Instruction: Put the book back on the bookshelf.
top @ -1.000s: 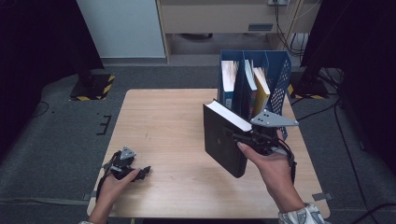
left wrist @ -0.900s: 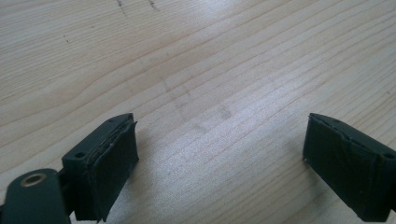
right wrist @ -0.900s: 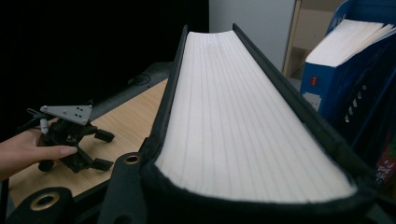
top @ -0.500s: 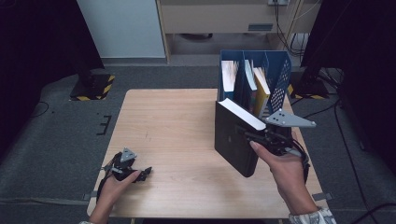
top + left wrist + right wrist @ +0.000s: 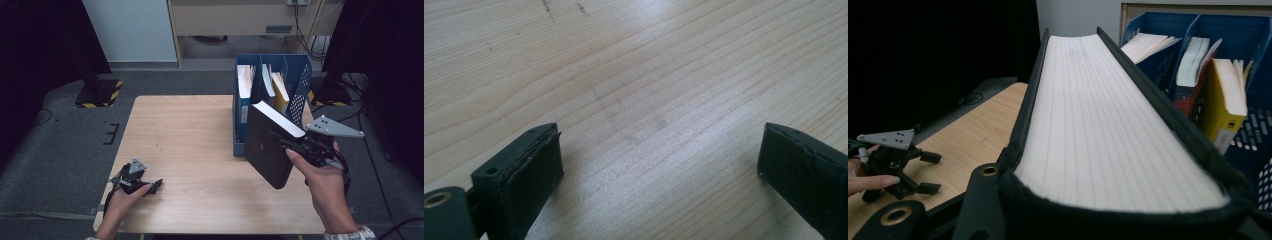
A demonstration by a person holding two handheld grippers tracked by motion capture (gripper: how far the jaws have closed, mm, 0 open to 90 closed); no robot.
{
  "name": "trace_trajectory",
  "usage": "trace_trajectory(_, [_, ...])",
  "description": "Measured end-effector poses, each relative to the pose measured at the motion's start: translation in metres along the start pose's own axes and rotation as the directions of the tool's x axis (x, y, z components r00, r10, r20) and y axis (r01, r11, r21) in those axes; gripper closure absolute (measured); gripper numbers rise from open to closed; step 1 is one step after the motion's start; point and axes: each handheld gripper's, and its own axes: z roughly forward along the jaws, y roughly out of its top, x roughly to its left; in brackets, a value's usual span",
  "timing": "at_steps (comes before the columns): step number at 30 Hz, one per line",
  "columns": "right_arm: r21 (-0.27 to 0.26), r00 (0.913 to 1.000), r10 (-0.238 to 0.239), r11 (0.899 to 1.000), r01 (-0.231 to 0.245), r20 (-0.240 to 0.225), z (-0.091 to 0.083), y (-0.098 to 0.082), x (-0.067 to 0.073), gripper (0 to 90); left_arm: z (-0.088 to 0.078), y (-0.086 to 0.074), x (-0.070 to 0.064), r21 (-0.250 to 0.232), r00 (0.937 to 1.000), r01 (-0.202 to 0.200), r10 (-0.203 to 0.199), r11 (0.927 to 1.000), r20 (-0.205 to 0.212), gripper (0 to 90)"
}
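Item: black book (image 5: 267, 145), clamped in your right hand-held gripper (image 5: 290, 145), near tabletop (image 5: 190, 130) right edge. Left hand-held gripper (image 5: 150, 186) wide open, empty. Keep book upright; steer into free slot of blue rack (image 5: 300, 82).

I see a black book (image 5: 267, 147) with white pages in my right gripper (image 5: 295, 147), which is black with a grey plate on top. My left gripper (image 5: 150, 186) is black too. The table (image 5: 190, 135) is light brown wood with thin wavy lines. The file box (image 5: 300, 85) is blue with a net pattern of little holes. Inside it is a yellow book (image 5: 1225, 100) with white pages.
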Motion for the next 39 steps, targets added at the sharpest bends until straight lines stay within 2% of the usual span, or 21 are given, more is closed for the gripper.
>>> trace_trajectory(18, [-0.02,0.9963,0.012,1.0,-0.01,0.085,-0.023,0.002,-0.024,53.7,0.0,0.0,0.0,0.001,1.0,0.0,0.0,1.0,0.0,3.4])
trace_trajectory(26, [-0.017,0.9903,0.02,1.0,-0.018,0.137,-0.033,0.003,-0.036,53.6,0.0,0.0,0.0,0.002,1.0,0.0,0.0,1.0,0.0,3.4])
trace_trajectory(31, [-0.02,0.9878,0.025,1.0,-0.022,0.154,-0.038,0.004,-0.041,53.6,0.0,0.0,0.0,0.001,1.0,-0.001,0.001,1.0,0.0,3.4])
trace_trajectory(39, [-0.014,0.98,0.037,0.999,-0.035,0.195,-0.04,0.003,-0.052,53.6,0.0,0.0,0.0,0.001,1.0,-0.001,0.001,1.0,0.001,3.3])
